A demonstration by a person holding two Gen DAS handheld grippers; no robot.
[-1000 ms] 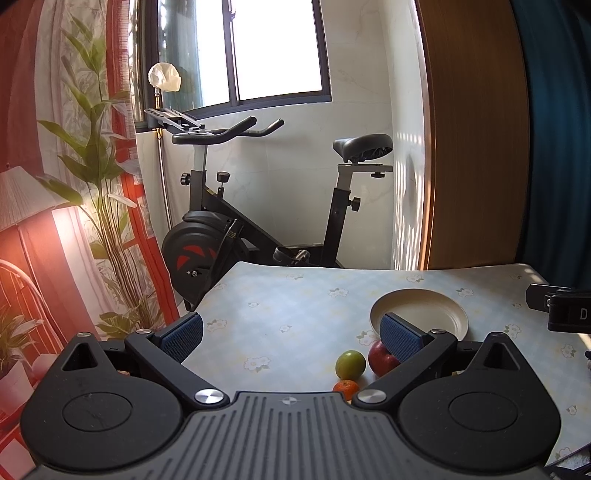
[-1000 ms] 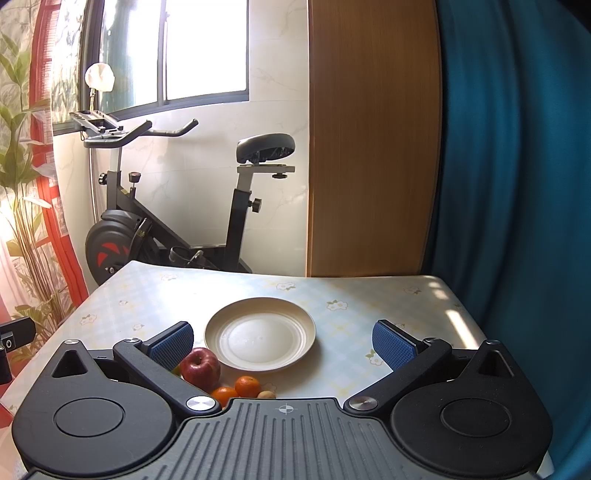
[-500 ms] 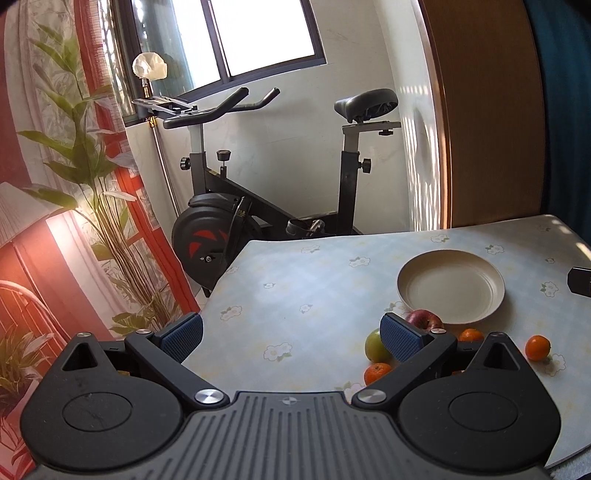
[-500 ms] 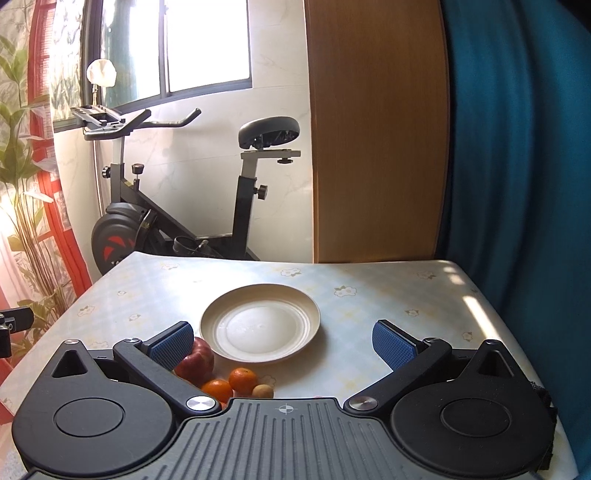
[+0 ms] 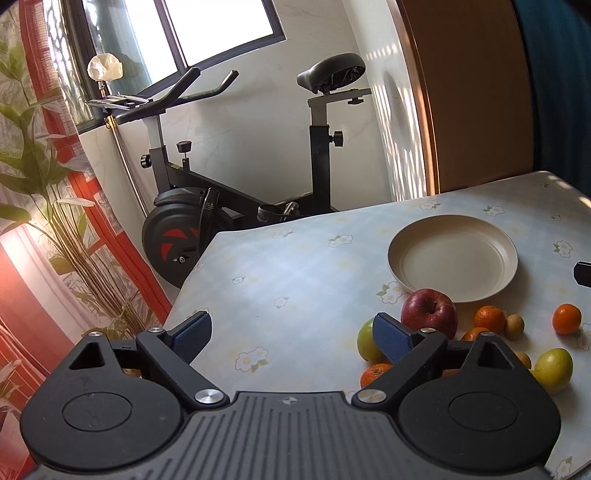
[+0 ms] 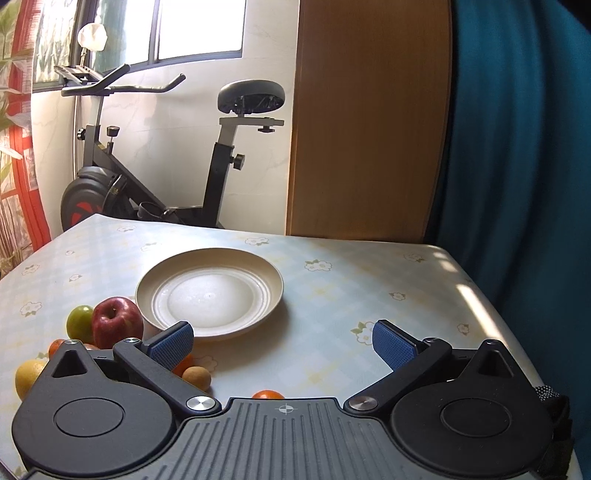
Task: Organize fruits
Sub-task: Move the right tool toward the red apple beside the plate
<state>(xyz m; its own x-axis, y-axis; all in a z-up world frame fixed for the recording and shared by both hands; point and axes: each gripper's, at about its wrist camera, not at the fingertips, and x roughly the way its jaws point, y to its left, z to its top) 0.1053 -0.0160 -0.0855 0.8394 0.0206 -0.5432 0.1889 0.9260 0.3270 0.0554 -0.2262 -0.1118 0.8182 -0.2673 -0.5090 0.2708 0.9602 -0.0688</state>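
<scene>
Currently both tools hang above the counter point(image 6: 332, 295), which has a pale blue checked cloth with flower prints.

Left tool point(image 5: 291, 334): jaws spread wide, have just been closing a little, nothing between the pads, only bare cloth. Its right pad point(image 5: 391, 338) overlaps a green apple point(image 5: 365, 343) in the view; contact can't be judged.

Right tool point(image 6: 284, 343): jaws spread wide, nothing pinched, bare cloth between them. Its left pad point(image 6: 171, 345) sits in front of the near rim of the plate point(image 6: 210, 295).

Plate: cream, round, holds no fruit, mid-counter.

Fruit is all loose on the counter, clustered at the plate's near-left side in the right wrist view:
- red apple point(image 6: 116, 321) just beside the plate rim, touching or nearly so
- green apple to its left
- yellow-green fruit point(image 6: 27, 373) nearest the camera, partly hidden by the tool body
- several mandarins, one point(image 5: 489, 319) just right of the red apple, one point(image 5: 567, 318) off on its own, well apart from the cluster
- small brown round fruit point(image 6: 197, 376) by the right tool's left finger

Background: exercise bike point(image 5: 236, 184) past the far counter edge, window point(image 5: 207, 33) above it, wooden panel point(image 6: 369, 118), teal curtain point(image 6: 517, 147).
</scene>
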